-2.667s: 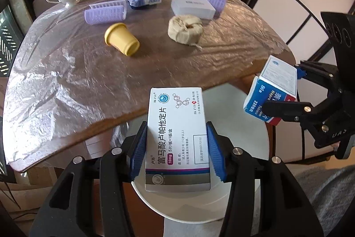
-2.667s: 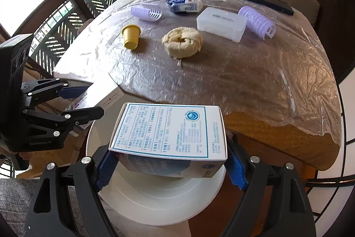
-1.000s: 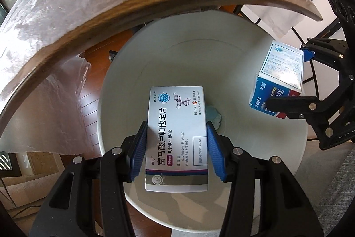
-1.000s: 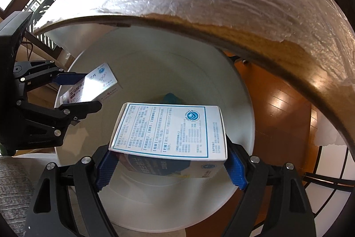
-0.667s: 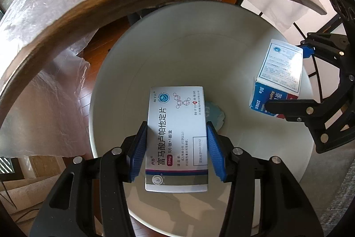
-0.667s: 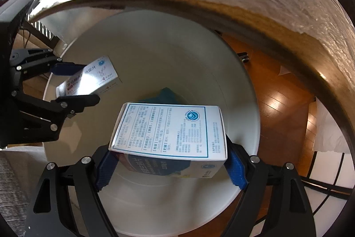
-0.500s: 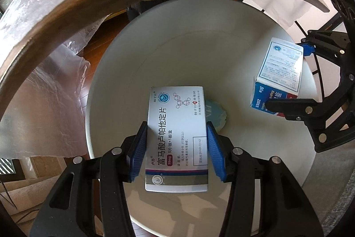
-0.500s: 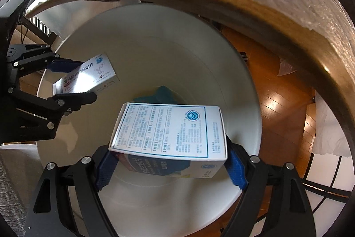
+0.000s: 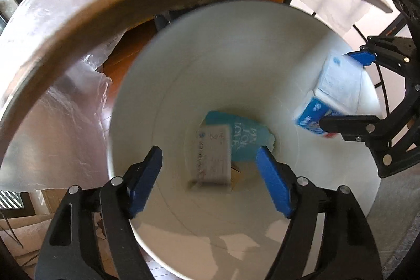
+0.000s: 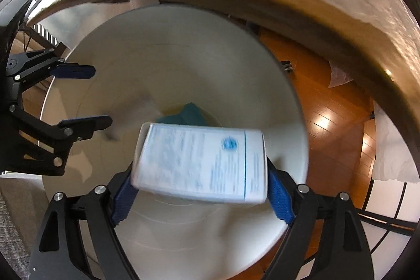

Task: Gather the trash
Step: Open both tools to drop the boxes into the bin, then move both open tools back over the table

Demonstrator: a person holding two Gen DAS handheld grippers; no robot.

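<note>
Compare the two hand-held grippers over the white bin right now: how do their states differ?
The left hand-held gripper is open and empty; its white medicine box is already down in the white plastic bin. The right hand-held gripper has the blue-and-white carton between its fingers, blurred, so its grip is unclear. Both hang over the bin's mouth.

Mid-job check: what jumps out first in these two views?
The left tongs gape open over the white bin, with a blurred white box deep inside against a teal wrapper. A blue-and-white box, also blurred, sits between the right tongs above the same bin.
</note>
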